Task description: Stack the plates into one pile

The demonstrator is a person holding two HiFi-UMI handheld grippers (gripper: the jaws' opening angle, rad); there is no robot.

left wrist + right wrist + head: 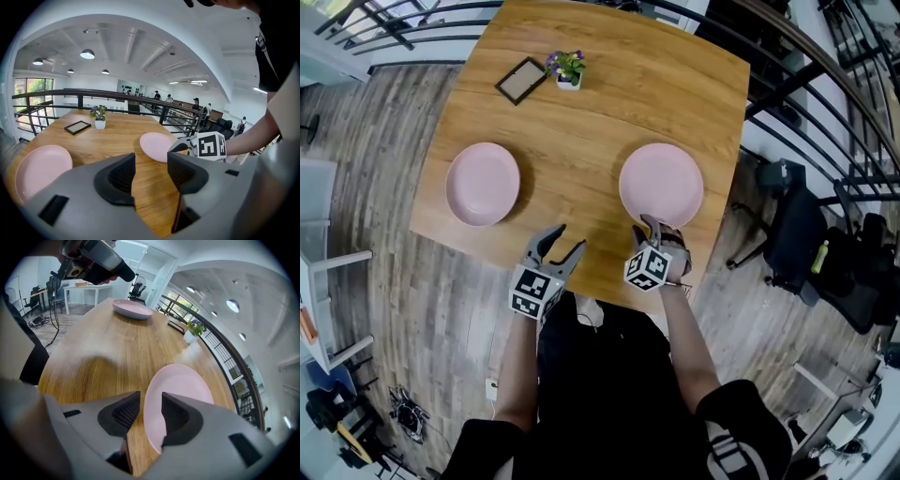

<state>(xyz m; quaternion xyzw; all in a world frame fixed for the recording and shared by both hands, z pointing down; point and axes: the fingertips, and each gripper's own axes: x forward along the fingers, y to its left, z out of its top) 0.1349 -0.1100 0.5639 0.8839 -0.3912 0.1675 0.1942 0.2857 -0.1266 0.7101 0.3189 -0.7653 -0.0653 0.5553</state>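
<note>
Two pink plates lie apart on the wooden table (609, 112). The left plate (482, 183) (42, 166) (132, 309) lies near the table's left edge. The right plate (661, 184) (157, 145) (183, 390) lies near the front right. My right gripper (645, 227) (150, 408) is at that plate's near rim, and the rim shows in the gap between its jaws, which stand apart. My left gripper (570, 238) (151, 161) hangs open over the table's front edge between the two plates, with nothing between its jaws.
A dark picture frame (521, 80) and a small potted plant (567, 67) stand at the table's far side. A black railing (825, 84) runs behind and to the right. An office chair (787, 225) stands on the floor right of the table.
</note>
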